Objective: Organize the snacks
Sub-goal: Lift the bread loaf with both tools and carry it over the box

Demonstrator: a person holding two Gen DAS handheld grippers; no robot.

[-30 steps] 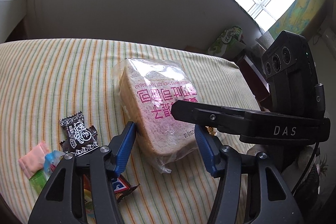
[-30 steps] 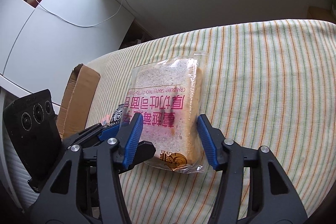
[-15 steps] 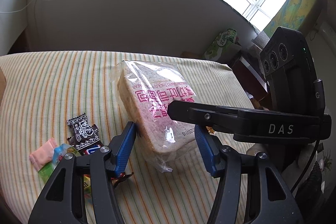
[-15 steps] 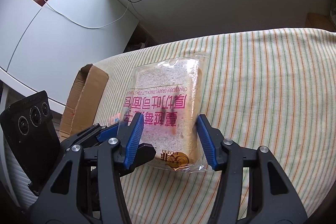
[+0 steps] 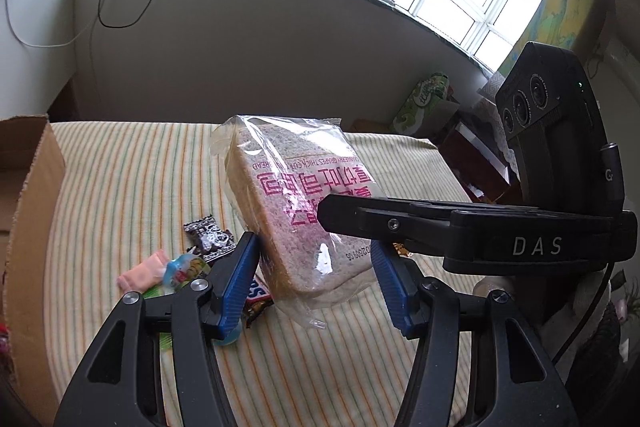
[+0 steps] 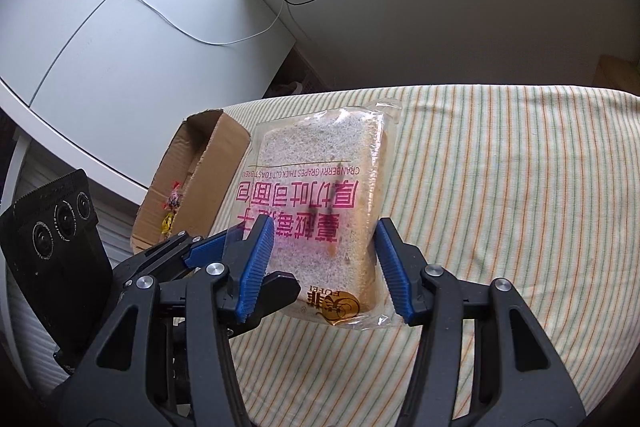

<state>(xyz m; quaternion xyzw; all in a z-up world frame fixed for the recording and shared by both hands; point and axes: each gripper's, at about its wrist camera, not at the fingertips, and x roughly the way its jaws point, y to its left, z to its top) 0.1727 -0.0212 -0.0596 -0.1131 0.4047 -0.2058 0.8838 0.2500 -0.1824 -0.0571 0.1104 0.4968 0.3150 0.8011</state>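
The bagged bread (image 5: 296,211) hangs above the striped desk (image 6: 500,167), its near end clamped between the jaws of both left gripper (image 5: 316,267) and right gripper (image 6: 324,259).

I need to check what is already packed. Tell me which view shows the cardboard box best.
The right wrist view: it looks into the open cardboard box past the bagged toast bread, showing its flap, inner wall and a couple of wrapped candies inside. The left wrist view catches only an outer corner of the box at the left edge.
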